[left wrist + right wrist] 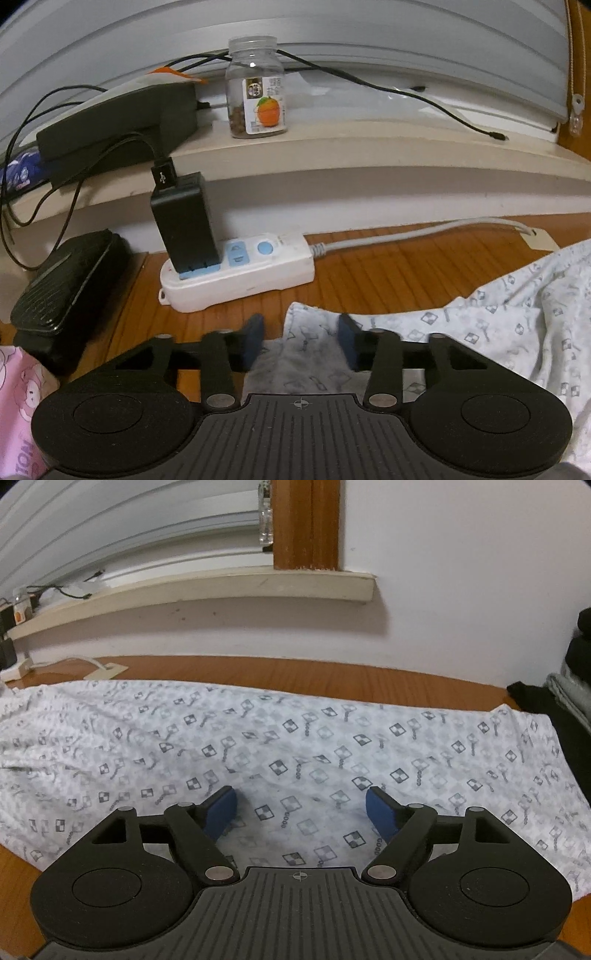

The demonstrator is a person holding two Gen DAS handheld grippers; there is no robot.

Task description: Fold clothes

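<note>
Left tool [301, 341]: blue pads set fairly narrow, a raised corner of the patterned white garment [480, 325] between them; whether the pads press it cannot be told. Right tool [301, 808]: pads spread wide, empty, poised over the middle of the same garment [295, 738]. The garment lies spread on the wooden surface [258, 670], its long axis running left to right along the far wall, the left end gathered in loose wrinkles near the white power strip [236, 273], the right end flatter. Judged thin, light and limp: it should slide easily on the wood and sag when lifted, so corners and edges offer the surest hold
</note>
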